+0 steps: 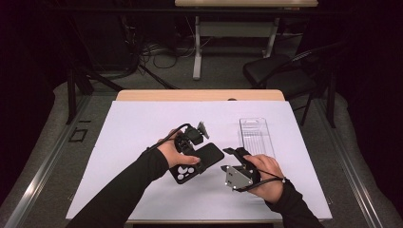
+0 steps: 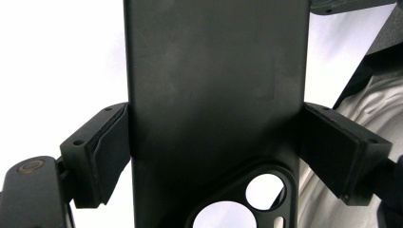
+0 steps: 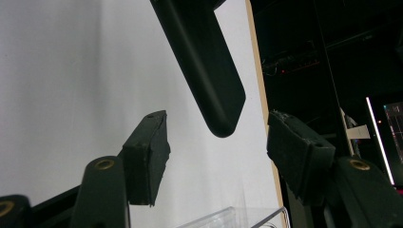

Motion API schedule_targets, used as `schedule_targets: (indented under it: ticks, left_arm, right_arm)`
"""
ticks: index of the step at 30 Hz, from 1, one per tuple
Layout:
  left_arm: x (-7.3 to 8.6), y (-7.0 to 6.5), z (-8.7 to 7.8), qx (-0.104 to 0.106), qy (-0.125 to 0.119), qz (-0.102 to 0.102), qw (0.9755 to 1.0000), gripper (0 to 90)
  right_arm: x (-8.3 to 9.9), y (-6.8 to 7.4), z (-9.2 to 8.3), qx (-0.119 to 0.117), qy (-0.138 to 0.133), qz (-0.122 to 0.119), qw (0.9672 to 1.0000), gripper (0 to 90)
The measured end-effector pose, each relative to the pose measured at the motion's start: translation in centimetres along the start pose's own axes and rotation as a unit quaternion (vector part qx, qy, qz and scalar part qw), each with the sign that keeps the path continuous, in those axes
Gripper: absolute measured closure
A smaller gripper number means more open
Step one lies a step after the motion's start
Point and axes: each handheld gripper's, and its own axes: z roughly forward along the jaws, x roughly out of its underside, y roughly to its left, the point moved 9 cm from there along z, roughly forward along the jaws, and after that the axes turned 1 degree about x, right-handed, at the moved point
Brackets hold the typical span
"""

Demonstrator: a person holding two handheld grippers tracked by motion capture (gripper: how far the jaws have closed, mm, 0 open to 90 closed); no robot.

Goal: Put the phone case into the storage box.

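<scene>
Standing beside the table (image 1: pixel 142 199), which was covered by a white sheet, I saw a person's two forearms in dark sleeves reaching in from its near edge, each hand holding a two-jaw gripper.

A clear plastic tray (image 1: pixel 256 135) lay on the sheet toward the far right, just beyond the right hand. Its contents, if any, could not be made out.

The work item was a black phone case (image 1: pixel 197 162), located near the middle of the sheet between the two hands. It appeared raised off the surface, though that could not be confirmed. The left gripper (image 2: pixel 216 145) had its jaws closed across the width of the case, one pad on each long edge, just above the camera cut-out (image 2: pixel 244 199). The right gripper (image 3: pixel 216 156) had its jaws apart and held nothing; the rounded free end of the case (image 3: pixel 209 80) sat just beyond them, not touching either pad.

Handling assessment:
- Weight: probably light, being an empty shell.
- Stiffness: likely semi-flexible, and the thin walls may bow if squeezed hard across the width.
- Surface: matte with faint scuffs, so grip should be fair and not slippery.
- Fragility: low, and a drop would probably do no harm.
- Hold points: the long edges, as taken by the left gripper, or the free short end for the right gripper. The web around the cut-out should be avoided, being the weakest section.

No brand, label or legible writing appeared on the case, tray or grippers.
</scene>
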Motion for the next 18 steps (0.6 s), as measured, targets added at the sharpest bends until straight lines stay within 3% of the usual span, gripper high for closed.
schedule_targets:
  ticks: [4, 6, 8, 18]
  left_arm:
    - [-0.1, -0.2, 0.1, 0.004, 0.004, 0.001, 1.0, 14.3]
    - [-0.2, -0.3, 0.2, 0.006, 0.003, 0.002, 1.0, 14.3]
    - [-0.3, -0.5, 0.3, 0.007, 0.005, 0.004, 1.0, 14.3]
    - [-0.7, -1.2, 0.8, 0.014, 0.011, 0.016, 0.9997, 14.3]
  right_arm:
    - [-0.2, -0.1, 0.1, 0.007, -0.007, -0.025, 0.9996, 41.0]
    - [-0.2, 0.1, 0.1, 0.007, -0.006, -0.022, 0.9997, 41.2]
    - [-0.3, 0.1, 0.2, 0.006, -0.006, -0.039, 0.9992, 41.4]
    - [-0.8, 0.8, 0.4, 0.008, -0.011, -0.055, 0.9984, 42.4]
